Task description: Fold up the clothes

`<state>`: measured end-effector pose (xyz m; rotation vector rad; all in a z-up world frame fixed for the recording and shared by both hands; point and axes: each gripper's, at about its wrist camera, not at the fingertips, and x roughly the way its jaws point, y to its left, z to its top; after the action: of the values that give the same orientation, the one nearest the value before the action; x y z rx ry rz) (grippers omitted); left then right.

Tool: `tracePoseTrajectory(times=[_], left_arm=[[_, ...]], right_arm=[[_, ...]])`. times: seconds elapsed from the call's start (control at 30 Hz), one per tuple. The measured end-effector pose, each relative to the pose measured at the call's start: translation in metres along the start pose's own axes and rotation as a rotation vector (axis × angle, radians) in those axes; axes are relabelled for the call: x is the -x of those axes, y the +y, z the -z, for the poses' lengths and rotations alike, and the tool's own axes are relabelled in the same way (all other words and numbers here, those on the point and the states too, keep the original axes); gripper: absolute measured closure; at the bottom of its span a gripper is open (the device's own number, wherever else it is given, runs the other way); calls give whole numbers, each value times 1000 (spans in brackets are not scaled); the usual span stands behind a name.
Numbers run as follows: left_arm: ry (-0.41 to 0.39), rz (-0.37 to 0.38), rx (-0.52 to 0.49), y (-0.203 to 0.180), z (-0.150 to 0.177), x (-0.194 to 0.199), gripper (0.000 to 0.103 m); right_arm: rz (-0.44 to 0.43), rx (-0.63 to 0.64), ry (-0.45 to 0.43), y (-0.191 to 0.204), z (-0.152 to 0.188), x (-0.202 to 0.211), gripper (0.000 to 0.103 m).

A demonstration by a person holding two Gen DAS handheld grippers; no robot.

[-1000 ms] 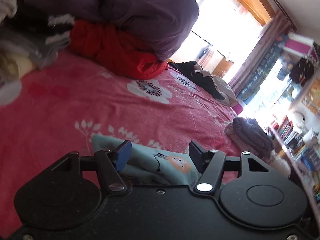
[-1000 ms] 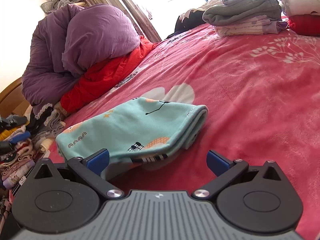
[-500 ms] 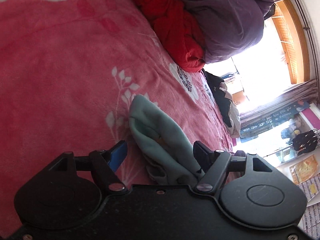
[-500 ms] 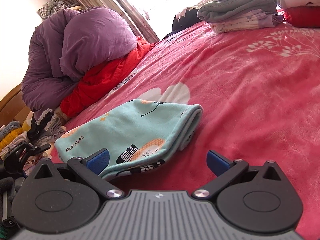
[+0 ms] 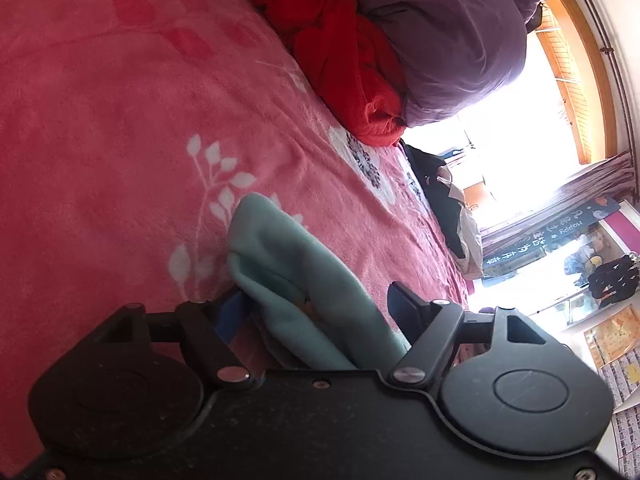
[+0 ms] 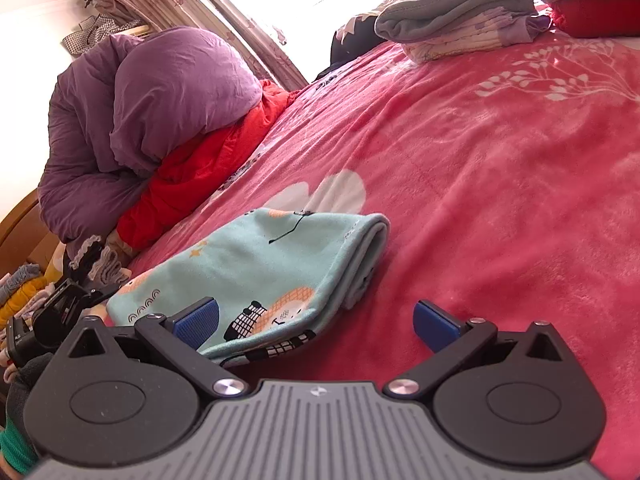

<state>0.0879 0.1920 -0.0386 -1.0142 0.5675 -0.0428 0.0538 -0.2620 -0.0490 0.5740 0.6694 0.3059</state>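
1. Left wrist view: the left gripper has its jaws apart with a fold of the teal printed garment between them. The jaws have just been closing. The left pad seems to touch the cloth, the right pad stands clear, and the gripper body hides the garment's near part.
2. Right wrist view: the right gripper stands wide apart and holds nothing. The garment lies folded on the pink floral blanket, its lower edge behind the left blue pad.
3. At the lower left edge, the other gripper is dark, cut off and hard to read.
4. A purple duvet lies over a red garment at the upper left.
5. A folded stack sits at the upper right; the window glare washes out whatever lies behind it.
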Motion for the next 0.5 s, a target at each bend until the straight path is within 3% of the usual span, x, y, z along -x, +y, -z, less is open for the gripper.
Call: tracePoseTrajectory(times=[0.07,0.13,0.3,0.5], left_arm=[[5,21,-81,-9,4,-1,67],[-1,48,-192,-24,9,1,69],[4,192,-482,-68,33,9,75],[112,350,-840,-110,85,8,76]], right_arm=[[1,4,12,1,2,-2,0],[2,10,17,2,3,-3,0],[-7,1,0,2,1,1,0],[-34,-18,-64,-2,-8,19,0]])
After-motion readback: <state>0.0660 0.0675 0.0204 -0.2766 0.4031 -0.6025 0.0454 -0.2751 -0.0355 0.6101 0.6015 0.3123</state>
